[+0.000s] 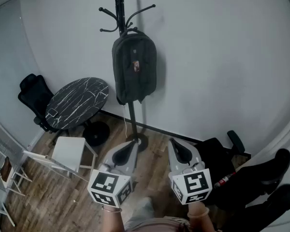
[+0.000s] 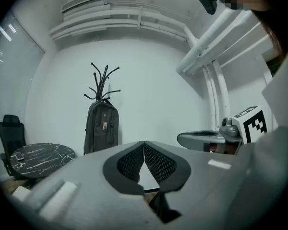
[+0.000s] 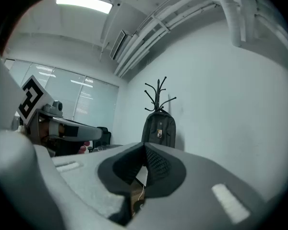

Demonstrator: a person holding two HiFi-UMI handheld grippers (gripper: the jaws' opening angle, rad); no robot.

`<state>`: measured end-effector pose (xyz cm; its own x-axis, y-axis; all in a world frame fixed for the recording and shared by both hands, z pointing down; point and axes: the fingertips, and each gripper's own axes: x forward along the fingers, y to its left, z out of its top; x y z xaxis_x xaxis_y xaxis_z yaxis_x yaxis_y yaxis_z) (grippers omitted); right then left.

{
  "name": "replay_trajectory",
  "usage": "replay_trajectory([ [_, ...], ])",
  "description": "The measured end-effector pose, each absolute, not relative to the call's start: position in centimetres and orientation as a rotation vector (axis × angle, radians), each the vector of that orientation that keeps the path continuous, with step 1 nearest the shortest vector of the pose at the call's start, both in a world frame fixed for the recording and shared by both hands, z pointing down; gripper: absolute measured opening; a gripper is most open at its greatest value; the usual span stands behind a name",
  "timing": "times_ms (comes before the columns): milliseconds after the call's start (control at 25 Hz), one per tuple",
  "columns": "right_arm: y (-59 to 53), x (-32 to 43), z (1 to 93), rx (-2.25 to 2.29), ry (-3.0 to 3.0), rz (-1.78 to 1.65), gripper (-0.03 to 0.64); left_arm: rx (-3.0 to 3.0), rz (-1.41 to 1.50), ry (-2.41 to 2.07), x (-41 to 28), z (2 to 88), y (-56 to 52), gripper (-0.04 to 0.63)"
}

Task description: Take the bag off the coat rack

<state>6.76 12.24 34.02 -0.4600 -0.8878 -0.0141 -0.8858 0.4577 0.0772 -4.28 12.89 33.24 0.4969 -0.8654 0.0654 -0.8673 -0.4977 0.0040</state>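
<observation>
A dark backpack hangs by its top loop from a black coat rack against the white wall. The left gripper view shows the backpack and the rack well ahead, and so does the right gripper view, with backpack under rack. My left gripper and right gripper are held side by side low in the head view, both well short of the bag. Each is shut with nothing between its pads.
A round black marble-look table with a small flat device on it stands left of the rack, a black office chair behind it. A white stool sits nearer. The rack's round base rests on wood flooring. Dark chairs fill the right corner.
</observation>
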Motion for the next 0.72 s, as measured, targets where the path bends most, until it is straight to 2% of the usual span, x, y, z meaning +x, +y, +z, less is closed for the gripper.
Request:
replay_trajectory([
  [720, 7.8, 5.2, 33.2, 1.661, -2.759, -0.040, 0.002, 2.727, 0.106, -1.491, -6.2, 33.4, 7.8, 0.011],
])
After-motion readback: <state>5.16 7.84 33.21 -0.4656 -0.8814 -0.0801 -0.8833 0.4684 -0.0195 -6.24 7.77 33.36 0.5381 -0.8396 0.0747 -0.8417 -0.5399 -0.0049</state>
